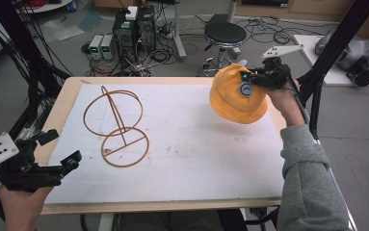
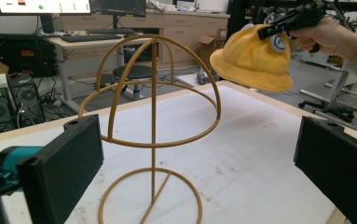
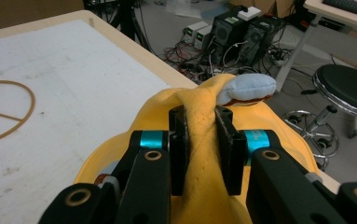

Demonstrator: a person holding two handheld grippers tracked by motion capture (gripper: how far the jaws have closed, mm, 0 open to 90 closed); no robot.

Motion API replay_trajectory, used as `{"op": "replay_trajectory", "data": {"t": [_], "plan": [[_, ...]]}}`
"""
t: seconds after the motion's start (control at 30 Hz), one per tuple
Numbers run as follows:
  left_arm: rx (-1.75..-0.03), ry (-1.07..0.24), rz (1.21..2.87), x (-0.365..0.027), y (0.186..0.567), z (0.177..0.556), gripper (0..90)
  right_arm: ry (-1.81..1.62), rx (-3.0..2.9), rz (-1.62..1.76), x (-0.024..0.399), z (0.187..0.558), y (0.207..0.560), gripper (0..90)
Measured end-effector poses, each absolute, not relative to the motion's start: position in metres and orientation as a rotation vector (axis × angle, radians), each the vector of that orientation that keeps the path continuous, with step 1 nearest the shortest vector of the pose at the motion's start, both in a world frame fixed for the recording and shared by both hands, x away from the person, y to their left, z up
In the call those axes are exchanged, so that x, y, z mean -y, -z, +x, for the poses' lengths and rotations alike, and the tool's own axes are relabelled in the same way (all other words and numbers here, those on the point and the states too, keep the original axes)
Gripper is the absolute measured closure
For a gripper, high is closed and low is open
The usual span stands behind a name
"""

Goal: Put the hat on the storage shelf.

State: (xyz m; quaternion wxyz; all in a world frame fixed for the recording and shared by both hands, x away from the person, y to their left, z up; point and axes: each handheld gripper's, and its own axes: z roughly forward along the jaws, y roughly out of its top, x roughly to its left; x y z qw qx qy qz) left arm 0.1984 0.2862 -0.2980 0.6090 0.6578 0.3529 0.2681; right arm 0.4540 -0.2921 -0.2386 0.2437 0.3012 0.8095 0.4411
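A cluttered lab lies beyond the table [image 1: 172, 192]: computer towers [image 1: 134, 29] and tangled cables on the grey floor, a black stool [image 1: 225, 34] just past the far edge; the table itself carries a white sheet [image 1: 196, 149], scuffed and bare but for one object.

That object is a wire hat stand [image 1: 117, 122], standing upright on the left half of the sheet; from the left gripper view it reads clearly as a round base ring, a thin post and a dome of hoops [image 2: 155, 93] shaped to fill a crown; it stands free, with nothing touching it.

The yellow hat [image 1: 237, 96] hangs in the air above the right far corner of the table, well apart from the stand; the right gripper [image 1: 252, 78] holds it by a fold of cloth at the crown, its jaws pressed in on the bunched fabric, as the right gripper view shows with the cloth [image 3: 204, 140] squeezed between the two black pads; a small pale blue ear-like tab [image 3: 248, 88] sticks up beyond the fold. Gripping at the top lets the brim hang down and open, which would suit lowering the hat over the dome.

The left gripper [image 1: 59, 147] rests at the near left edge of the table, jaws spread wide and holding nothing; it points toward the stand, probably waiting clear of the path, or ready to steady the light frame when the hat comes down on it.
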Motion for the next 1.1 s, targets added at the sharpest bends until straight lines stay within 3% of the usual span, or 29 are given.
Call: {"op": "replay_trajectory", "data": {"t": [0.37, 1.1], "plan": [[-0.812, -0.613, 1.524, -0.284, 0.299, 0.199, 1.7, -1.263, -2.236, 0.737, 0.289, 0.437, 0.205, 78.1], [-0.809, -0.608, 1.537, -0.281, 0.300, 0.200, 1.7, -1.385, -2.305, 0.530, 0.257, 0.432, 0.176, 78.1]]}}
